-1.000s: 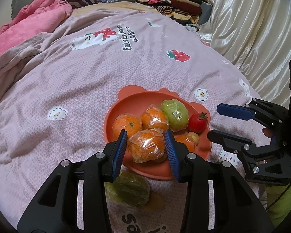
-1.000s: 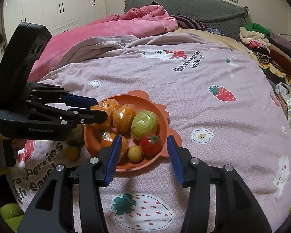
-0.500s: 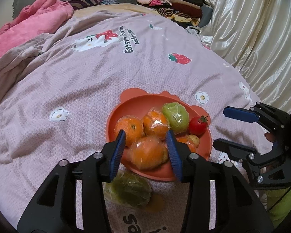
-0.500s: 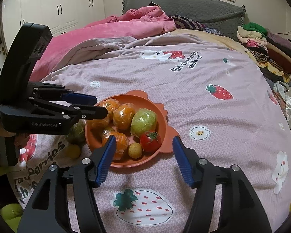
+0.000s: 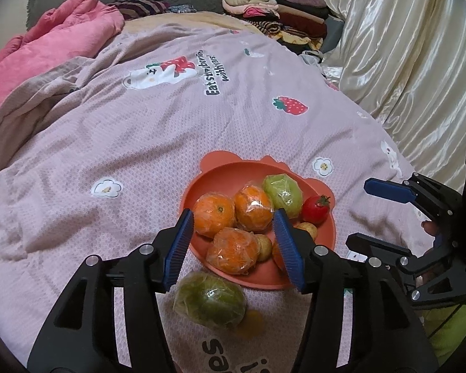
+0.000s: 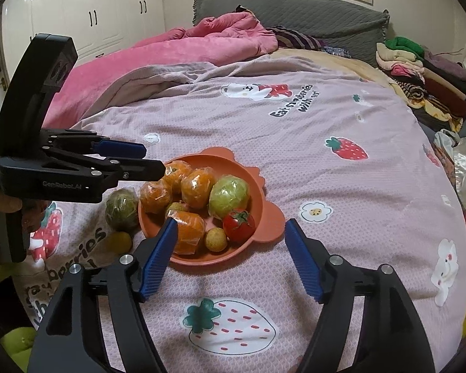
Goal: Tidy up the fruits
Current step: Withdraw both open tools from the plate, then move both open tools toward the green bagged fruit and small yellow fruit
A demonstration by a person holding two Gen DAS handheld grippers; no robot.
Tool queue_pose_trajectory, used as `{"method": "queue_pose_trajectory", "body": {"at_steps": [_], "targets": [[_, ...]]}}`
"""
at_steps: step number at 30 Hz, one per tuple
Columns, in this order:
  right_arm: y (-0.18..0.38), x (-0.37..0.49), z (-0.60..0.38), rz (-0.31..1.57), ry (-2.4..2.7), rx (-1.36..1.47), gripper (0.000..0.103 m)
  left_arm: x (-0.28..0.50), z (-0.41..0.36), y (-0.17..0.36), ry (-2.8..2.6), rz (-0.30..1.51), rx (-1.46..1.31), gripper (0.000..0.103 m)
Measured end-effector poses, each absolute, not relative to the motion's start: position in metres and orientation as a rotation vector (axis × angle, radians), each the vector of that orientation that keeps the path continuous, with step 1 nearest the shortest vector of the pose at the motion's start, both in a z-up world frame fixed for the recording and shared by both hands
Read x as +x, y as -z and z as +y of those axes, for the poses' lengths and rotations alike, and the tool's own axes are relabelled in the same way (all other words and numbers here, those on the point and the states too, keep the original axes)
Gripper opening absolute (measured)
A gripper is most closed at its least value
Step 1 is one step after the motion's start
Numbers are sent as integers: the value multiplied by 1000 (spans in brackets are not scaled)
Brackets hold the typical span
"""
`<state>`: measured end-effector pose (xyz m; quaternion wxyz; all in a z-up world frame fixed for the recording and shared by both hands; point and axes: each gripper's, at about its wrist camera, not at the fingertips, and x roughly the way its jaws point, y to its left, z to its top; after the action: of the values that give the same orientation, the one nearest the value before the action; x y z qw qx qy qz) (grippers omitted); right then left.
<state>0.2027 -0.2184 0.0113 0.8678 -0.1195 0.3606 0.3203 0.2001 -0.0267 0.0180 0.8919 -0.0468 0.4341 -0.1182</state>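
Observation:
An orange bear-eared plate [image 5: 220,175] [image 6: 264,186] on the bed holds several wrapped oranges, a wrapped green fruit [image 5: 282,191] [image 6: 228,195], a red tomato [image 5: 315,208] [image 6: 238,225] and small yellow fruits. A wrapped orange [image 5: 233,250] [image 6: 155,195] lies at the plate's near edge. My left gripper [image 5: 233,245] [image 6: 149,158] is open and empty above it. A dark green wrapped fruit [image 5: 209,300] [image 6: 121,205] and a small yellow fruit [image 6: 118,242] lie on the quilt beside the plate. My right gripper [image 6: 230,258] [image 5: 369,211] is open and empty just short of the plate.
A pink printed quilt [image 5: 171,118] covers the bed. A pink duvet [image 6: 186,49] is bunched at the head. Folded clothes [image 5: 279,15] are stacked at the far corner. A cream curtain [image 5: 404,62] hangs along the right side. White wardrobes [image 6: 77,15] stand behind.
My left gripper opened and let go of the wrapped orange, which now lies on the plate; the gripper drew back. My right gripper opened wider and pulled back a little.

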Motion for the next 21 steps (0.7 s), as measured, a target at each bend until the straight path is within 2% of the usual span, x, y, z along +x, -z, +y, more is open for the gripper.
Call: {"method": "queue_pose_trajectory", "body": {"at_steps": [4,9,21], "targets": [[-13,202,-220,752,-660,-240,79,196,-26,-22,239,893,-97,56],[-15,199,-221,750,-652,-237,84,191,-25,-27,233,880,-93,61],[-20,187,-221,746,-645,-227,87,178,-19,-37,213,852,-84,76]]}}
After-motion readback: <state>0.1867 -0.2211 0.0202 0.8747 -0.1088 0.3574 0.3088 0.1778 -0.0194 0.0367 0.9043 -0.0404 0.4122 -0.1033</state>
